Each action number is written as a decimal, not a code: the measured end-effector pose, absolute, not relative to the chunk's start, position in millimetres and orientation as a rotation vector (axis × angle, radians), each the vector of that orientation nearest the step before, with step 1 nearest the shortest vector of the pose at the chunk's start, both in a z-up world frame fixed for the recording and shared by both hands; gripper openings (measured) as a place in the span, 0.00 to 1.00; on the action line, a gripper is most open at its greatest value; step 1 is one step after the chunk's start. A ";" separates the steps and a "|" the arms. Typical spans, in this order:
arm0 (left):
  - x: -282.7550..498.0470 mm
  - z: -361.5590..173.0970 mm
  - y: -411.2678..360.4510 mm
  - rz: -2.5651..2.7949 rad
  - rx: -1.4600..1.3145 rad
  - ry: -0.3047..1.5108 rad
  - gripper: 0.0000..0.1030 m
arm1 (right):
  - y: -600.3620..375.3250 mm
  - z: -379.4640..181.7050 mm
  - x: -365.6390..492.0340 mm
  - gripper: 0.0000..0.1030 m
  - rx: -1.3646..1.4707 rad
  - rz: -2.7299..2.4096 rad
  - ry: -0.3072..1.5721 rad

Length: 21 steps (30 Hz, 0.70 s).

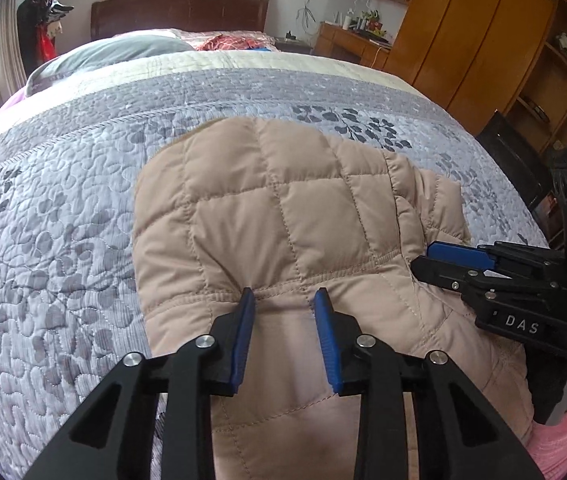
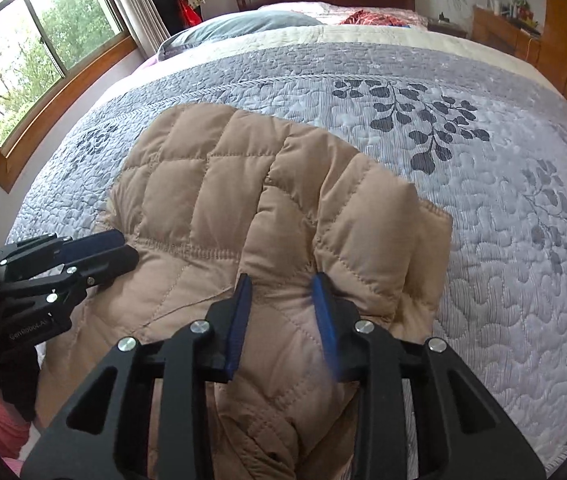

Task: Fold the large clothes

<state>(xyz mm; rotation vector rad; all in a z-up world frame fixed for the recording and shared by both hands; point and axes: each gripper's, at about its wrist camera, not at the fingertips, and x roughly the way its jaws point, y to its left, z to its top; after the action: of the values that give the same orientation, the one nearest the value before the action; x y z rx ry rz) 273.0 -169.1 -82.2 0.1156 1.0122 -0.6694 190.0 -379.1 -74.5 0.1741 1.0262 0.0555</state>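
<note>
Tan quilted puffer jacket [image 1: 283, 208] lies folded on grey bed quilt [image 1: 63, 200]; left gripper [image 1: 285, 300] & right gripper [image 2: 281, 284] spread wide, empty, pressing it flat, prob.

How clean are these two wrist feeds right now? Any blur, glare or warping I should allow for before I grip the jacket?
Left wrist view: sharp, soft even daylight, the bed bulging with fisheye warp, dark corners; the left gripper is open over the jacket. Right wrist view: the window is blown out bright, one finger of the right gripper is motion-smeared, and the warp is the same.
</note>
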 end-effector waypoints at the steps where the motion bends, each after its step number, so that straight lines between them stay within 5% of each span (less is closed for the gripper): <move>1: 273.1 -83.6 -169.9 -0.670 0.120 1.012 0.31 | -379.3 -76.1 189.6 0.30 0.174 0.054 1.021; 21: 275.9 -93.2 -175.6 -0.669 0.146 0.989 0.31 | -380.6 -87.9 192.1 0.30 0.181 0.059 1.006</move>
<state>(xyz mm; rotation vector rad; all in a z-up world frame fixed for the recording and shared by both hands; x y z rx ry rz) 275.9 -175.6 -93.2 0.1460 0.9887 -0.6693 192.1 -380.6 -87.9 0.1813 1.0059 0.0585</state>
